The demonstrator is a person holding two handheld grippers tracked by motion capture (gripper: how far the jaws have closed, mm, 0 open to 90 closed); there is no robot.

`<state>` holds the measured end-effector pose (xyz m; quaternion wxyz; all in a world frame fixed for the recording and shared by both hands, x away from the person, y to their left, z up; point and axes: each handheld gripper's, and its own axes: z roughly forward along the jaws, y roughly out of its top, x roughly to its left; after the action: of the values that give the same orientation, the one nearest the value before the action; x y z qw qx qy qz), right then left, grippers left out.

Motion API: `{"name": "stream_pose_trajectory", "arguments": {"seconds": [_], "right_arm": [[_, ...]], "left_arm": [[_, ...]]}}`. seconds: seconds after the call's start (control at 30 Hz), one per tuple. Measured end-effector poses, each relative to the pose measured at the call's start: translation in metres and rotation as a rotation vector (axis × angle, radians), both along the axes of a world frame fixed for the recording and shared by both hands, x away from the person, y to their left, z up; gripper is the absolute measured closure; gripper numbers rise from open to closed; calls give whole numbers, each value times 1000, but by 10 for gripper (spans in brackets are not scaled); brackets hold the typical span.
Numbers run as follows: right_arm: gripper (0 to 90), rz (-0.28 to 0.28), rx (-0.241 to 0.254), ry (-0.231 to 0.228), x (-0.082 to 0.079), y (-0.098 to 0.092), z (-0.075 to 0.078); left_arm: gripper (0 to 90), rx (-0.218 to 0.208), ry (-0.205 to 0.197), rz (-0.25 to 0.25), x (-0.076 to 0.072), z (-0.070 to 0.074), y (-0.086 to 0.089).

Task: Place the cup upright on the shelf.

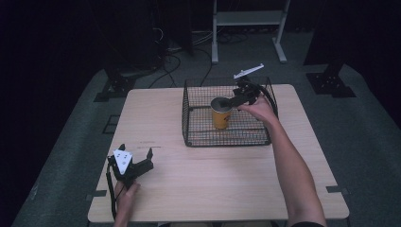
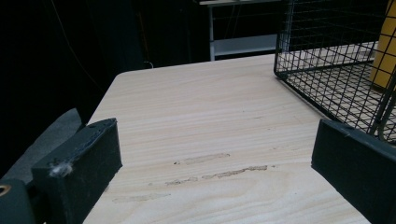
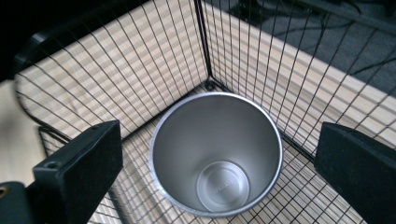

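A yellow cup (image 1: 221, 115) with a bare metal interior stands upright inside a black wire basket (image 1: 198, 130) on the far half of a pale wooden table (image 1: 213, 189), as the right gripper (image 1: 235, 100) hangs directly over the cup's open mouth. In the right gripper view, the cup (image 3: 217, 154) sits between the two black jaws, which are spread wide to either side of its rim and grip nothing; whether they touch the rim cannot be told. The cup stands near a corner of the basket (image 3: 140, 70), its steel bottom visible from above. At the table's near left corner, the left gripper (image 1: 139, 163) rests low over the bare wood, well apart from the basket, with a hand (image 1: 125, 196) behind it. In the left gripper view its jaws likewise stand wide apart and hold nothing, with worn marks in the tabletop (image 2: 196, 116) between them and the basket (image 2: 327, 70), cup (image 2: 385, 46) inside, at upper right.
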<state>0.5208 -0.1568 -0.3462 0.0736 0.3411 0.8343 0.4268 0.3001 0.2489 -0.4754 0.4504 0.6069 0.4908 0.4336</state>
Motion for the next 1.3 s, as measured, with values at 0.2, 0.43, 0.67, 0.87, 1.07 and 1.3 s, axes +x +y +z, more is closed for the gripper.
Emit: {"name": "stream_pose_trajectory", "arguments": {"seconds": [0.2, 0.43, 0.67, 0.87, 1.07, 1.3], "right_arm": [[8, -12, 32, -10, -13, -19, 12], [8, -16, 78, -17, -32, -39, 16], [8, -26, 84, -25, -51, -57, 19], [8, -34, 115, -40, -63, -72, 21], [8, -36, 123, -44, -72, -81, 21], [8, -28, 117, -50, -89, -87, 19]], "left_arm": [[8, 5, 0, 1, 0, 0, -1], [8, 1, 1, -3, 0, 0, -1], [8, 1, 1, -3, -1, 0, -1], [8, 0, 1, -3, -1, 0, -1], [8, 1, 0, -4, -1, 0, -1], [8, 2, 1, -6, -1, 0, -1]]}}
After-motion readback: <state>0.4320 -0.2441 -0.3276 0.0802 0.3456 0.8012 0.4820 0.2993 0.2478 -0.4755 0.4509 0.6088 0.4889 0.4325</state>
